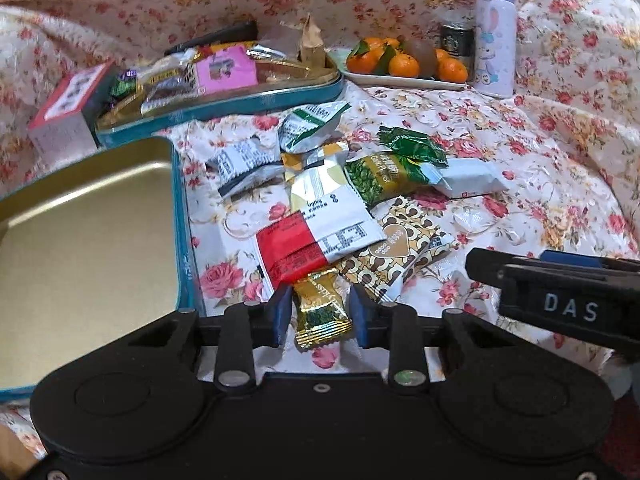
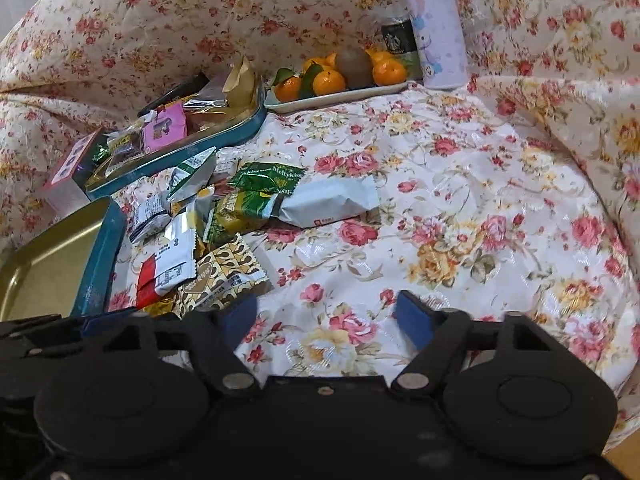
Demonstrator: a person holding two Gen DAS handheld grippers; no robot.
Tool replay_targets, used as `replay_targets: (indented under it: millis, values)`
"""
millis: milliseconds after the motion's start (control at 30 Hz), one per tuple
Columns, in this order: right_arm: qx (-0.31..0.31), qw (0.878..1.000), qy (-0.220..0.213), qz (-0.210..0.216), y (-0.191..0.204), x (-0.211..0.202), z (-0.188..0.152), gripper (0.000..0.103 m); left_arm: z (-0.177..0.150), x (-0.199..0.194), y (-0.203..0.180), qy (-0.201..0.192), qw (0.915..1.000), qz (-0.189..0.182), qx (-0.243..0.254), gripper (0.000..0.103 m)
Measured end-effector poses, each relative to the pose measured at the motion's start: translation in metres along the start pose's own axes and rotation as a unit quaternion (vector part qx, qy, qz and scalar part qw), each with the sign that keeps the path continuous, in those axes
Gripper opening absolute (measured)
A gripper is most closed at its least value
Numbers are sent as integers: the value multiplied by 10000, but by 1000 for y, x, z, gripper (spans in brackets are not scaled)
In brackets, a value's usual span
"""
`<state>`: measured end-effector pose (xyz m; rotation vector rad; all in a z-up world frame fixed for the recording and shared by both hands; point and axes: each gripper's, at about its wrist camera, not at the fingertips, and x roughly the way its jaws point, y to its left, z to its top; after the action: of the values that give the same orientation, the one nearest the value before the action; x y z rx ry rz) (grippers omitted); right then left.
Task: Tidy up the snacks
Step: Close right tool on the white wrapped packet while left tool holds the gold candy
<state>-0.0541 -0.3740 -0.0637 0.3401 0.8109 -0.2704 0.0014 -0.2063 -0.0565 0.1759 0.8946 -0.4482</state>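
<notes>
A pile of wrapped snacks lies on the floral cloth: a red-and-white packet (image 1: pixel 312 244), a brown heart-print packet (image 1: pixel 396 252), a green one (image 1: pixel 380 178) and a white one (image 1: pixel 468 184). At the pile's near end is a gold candy packet (image 1: pixel 322 312). My left gripper (image 1: pixel 322 314) has its blue pads against the packet's two sides, shut on it. An empty gold-lined teal tin (image 1: pixel 80 240) sits just to its left. My right gripper (image 2: pixel 326 320) stands open over bare cloth, right of the pile, with nothing between its fingers.
A second teal tin (image 1: pixel 240 98) filled with snacks stands behind the pile, with a small box (image 1: pixel 68 112) at its left. Further back are a plate (image 1: pixel 400 80) of tangerines, a dark can (image 1: pixel 456 40) and a lilac bottle (image 1: pixel 494 32). Bunched cloth rises all around.
</notes>
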Motion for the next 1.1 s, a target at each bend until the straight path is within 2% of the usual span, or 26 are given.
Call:
replay_targets:
  millis: [133,267,333,400,600,800,933,1100]
  values:
    - [35,9998,-92,166,-1,-4,6,67,0,0,5,-8,9998,-81,-179,39]
    - [-219,9987,-466,53,5,-8,18,64,-2,1,3,-43,9998,-31,-180,40]
    - [-368,9973,-629,18,7,-6,25,63,-3,2,-2,-50,10000,73,-29,40]
    - [-403,9969,-679,-22,6,0,35,63,-3,2,-7,-48,9998,163,137,40]
    - [-368,9960,-788,-202,1,32,71,60,0,4,0,83,9999,44,-38,40]
    - [-498,9963,-458,-529,-3,65,91,57,0,4,0,105,9999,57,-58,40]
    - [-562,9964,-212,-604,-12,65,79,57,-1,4,0,79,10000,42,7,40]
    - [-631,9966,48,-531,-23,46,53,57,0,4,1,96,9999,-30,10,40]
